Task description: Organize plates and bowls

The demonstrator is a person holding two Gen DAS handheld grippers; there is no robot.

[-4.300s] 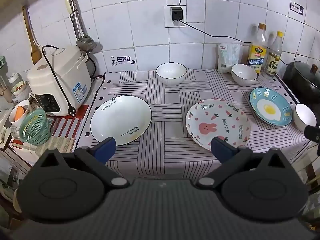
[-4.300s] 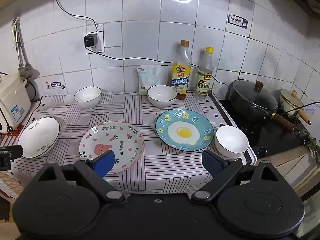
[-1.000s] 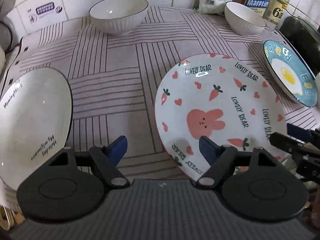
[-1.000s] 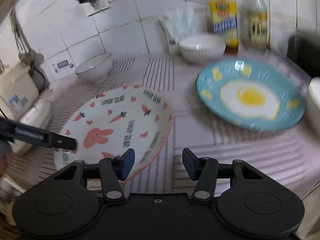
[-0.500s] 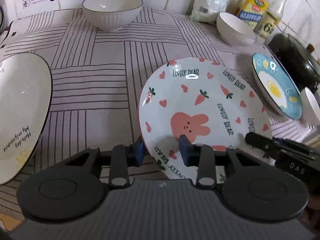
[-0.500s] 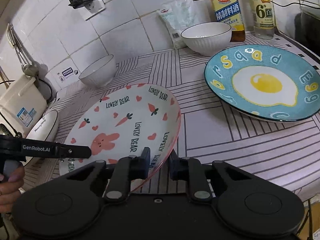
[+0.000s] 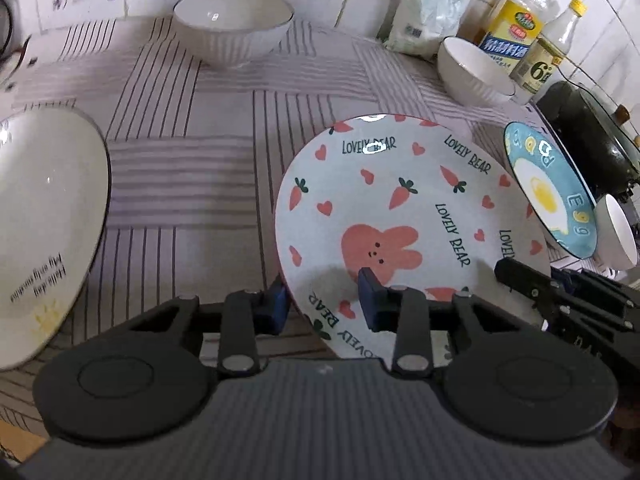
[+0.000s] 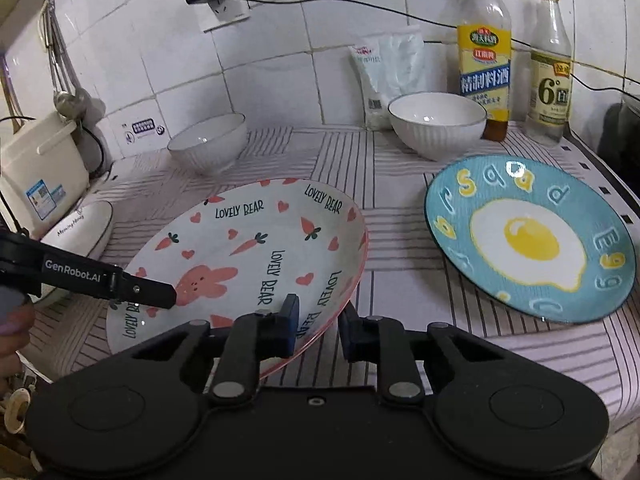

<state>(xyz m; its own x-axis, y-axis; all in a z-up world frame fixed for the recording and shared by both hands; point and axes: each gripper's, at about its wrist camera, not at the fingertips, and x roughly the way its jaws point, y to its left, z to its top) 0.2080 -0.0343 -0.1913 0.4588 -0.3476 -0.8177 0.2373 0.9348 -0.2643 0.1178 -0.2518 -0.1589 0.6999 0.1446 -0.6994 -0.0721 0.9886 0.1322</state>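
Near the front edge of the striped cloth (image 7: pixel 180 184) sits the bunny plate (image 7: pixel 404 216), and I have both tools on its near rim. My left gripper (image 7: pixel 322 306) pinches the rim's left side, one pad above and one below; my right gripper (image 8: pixel 318 330) clamps the right side likewise. Right of it lies the egg plate (image 8: pixel 532 240); left, the white plate (image 7: pixel 44 220). Far behind stand two white bowls (image 8: pixel 208 142) and two bottles (image 8: pixel 484 48) against the tiles.
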